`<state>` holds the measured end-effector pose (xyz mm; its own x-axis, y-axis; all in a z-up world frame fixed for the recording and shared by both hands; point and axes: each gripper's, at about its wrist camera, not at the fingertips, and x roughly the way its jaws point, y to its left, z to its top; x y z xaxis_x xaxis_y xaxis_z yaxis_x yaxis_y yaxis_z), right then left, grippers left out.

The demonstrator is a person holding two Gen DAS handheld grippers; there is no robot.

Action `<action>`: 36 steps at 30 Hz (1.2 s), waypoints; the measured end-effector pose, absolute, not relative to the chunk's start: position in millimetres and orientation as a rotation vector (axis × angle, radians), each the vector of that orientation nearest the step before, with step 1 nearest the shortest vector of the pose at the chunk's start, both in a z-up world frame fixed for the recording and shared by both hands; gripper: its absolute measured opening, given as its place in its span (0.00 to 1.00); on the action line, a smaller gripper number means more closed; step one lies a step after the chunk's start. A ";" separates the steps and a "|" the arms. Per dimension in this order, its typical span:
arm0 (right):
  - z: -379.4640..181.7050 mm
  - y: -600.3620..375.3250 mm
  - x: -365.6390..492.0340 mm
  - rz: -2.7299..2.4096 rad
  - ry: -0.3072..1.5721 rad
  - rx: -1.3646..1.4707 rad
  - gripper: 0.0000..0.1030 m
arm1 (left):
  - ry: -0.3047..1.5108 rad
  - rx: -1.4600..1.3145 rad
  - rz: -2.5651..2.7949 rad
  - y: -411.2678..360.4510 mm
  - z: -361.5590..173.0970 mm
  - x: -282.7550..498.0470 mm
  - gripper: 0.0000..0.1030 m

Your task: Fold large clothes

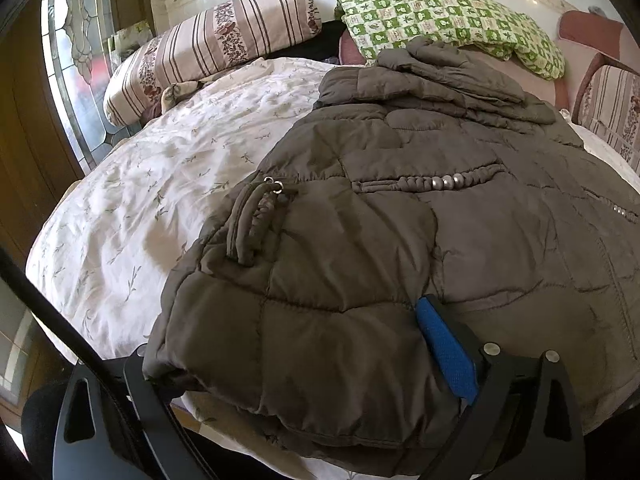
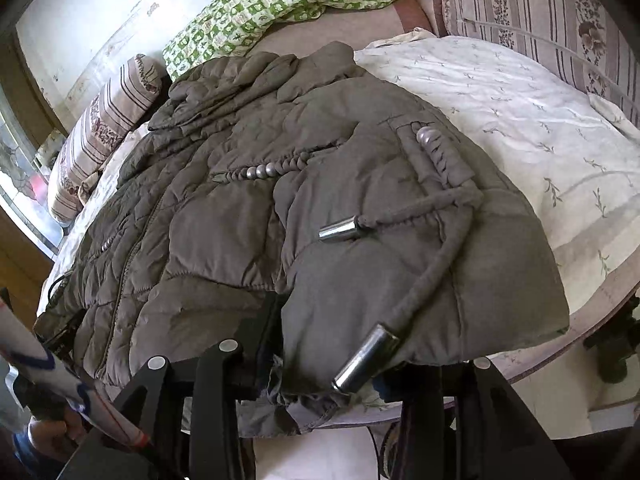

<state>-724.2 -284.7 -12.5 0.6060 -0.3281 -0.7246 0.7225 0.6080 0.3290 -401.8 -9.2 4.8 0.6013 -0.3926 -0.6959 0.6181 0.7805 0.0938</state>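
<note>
Lying lengthwise, hood far, quilted jacket (image 1: 400,220), left gripper (image 1: 288,360) and right gripper (image 2: 340,340) clamping its hem

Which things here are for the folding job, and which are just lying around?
For the job: brown puffy jacket, left claw, right claw.

Just lying about: green checked pillow, striped pillow, flowery bedsheet.
</note>
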 end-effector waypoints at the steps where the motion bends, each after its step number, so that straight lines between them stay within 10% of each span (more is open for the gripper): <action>1: -12.8 -285.0 -724.1 -0.665 0.668 0.662 0.43 | 0.710 0.347 -0.597 -9.4 4.8 -402.2 0.96; 36: -9.0 -281.4 -715.1 -0.724 0.682 0.620 0.35 | 0.614 0.416 -0.603 -16.1 10.5 -412.7 0.76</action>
